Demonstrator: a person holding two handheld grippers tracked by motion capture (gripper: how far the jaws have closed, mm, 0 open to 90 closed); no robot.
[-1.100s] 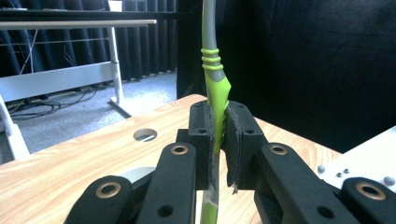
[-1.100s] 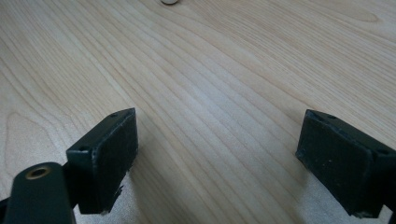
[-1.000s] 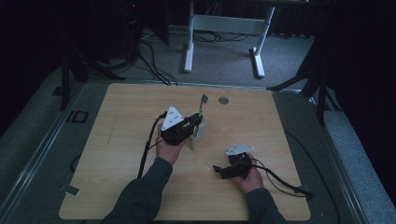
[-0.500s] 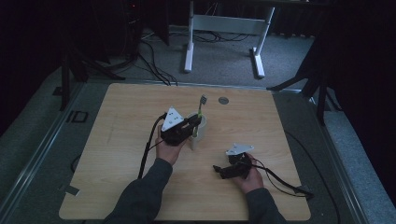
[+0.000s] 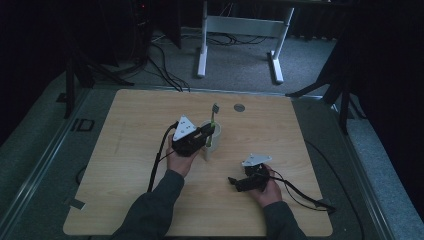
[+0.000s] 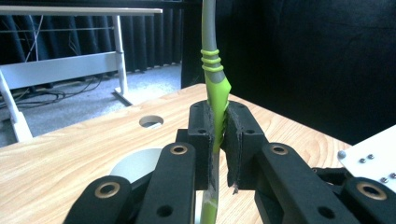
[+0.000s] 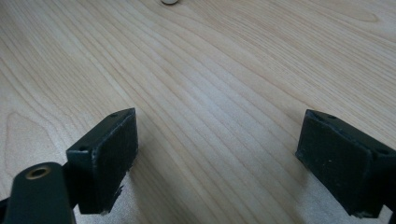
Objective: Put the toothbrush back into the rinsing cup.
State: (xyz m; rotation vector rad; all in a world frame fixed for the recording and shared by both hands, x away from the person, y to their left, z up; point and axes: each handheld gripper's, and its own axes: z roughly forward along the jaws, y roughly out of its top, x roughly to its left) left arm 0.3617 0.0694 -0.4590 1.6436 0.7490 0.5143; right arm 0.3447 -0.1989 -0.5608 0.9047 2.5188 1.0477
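Right, my left hand-held gripper (image 6: 218, 140) clamps the slim green-and-grey plastic toothbrush (image 6: 213, 70) mid-handle: light, stiff, prob slippery, so grip the ribbed bit. Right hand-held gripper (image 7: 217, 158) open, empty.

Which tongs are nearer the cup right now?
Left. The left tongs sit right over the cup, clamped on the toothbrush; the right tongs rest apart, nearer the table's front edge.
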